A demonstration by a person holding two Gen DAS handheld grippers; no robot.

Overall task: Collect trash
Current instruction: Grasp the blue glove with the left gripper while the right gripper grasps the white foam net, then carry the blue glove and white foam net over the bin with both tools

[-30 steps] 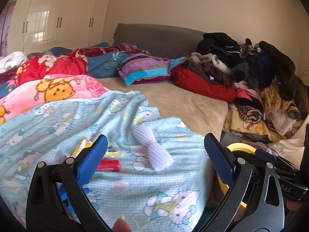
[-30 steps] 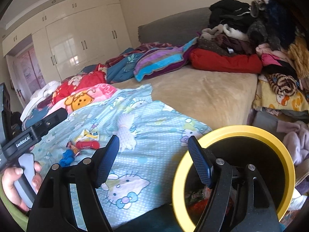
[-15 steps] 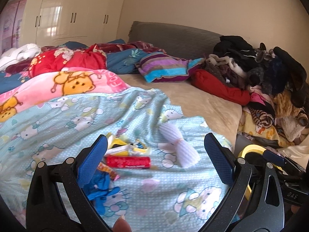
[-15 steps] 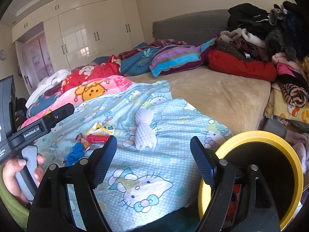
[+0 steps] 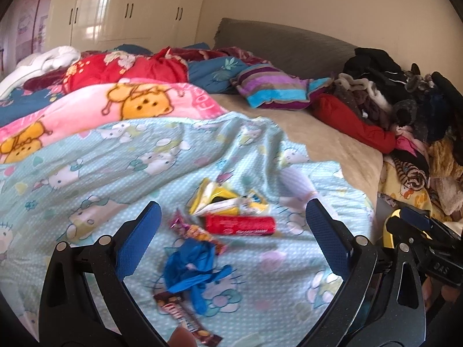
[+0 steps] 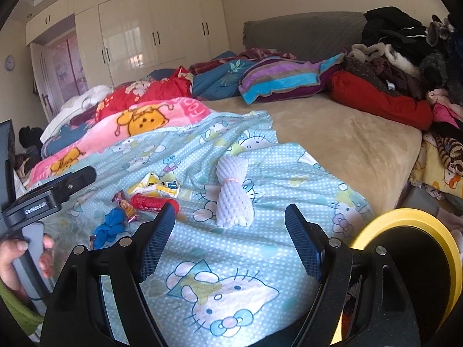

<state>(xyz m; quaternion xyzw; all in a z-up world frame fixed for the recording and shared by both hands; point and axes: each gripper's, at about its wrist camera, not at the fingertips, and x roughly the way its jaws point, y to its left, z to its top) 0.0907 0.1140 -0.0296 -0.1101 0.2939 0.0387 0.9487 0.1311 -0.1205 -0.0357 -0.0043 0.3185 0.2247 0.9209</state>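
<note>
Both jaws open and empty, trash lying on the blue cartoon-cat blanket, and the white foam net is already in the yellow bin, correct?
Not quite. The white foam net is not in the yellow bin; the right wrist view shows it lying on the blue cartoon-cat blanket, ahead of the right gripper. The rest holds: the left gripper is open and empty too, wrappers ahead of it.

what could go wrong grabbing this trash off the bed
1. The blue crumpled piece lies partly over the candy wrapper beside the red tube, so the open left gripper may pinch several at once, or the soft blanket.
2. The yellow-rimmed bin stands beyond the bed's edge, so light wrappers could drop on the way.
</note>
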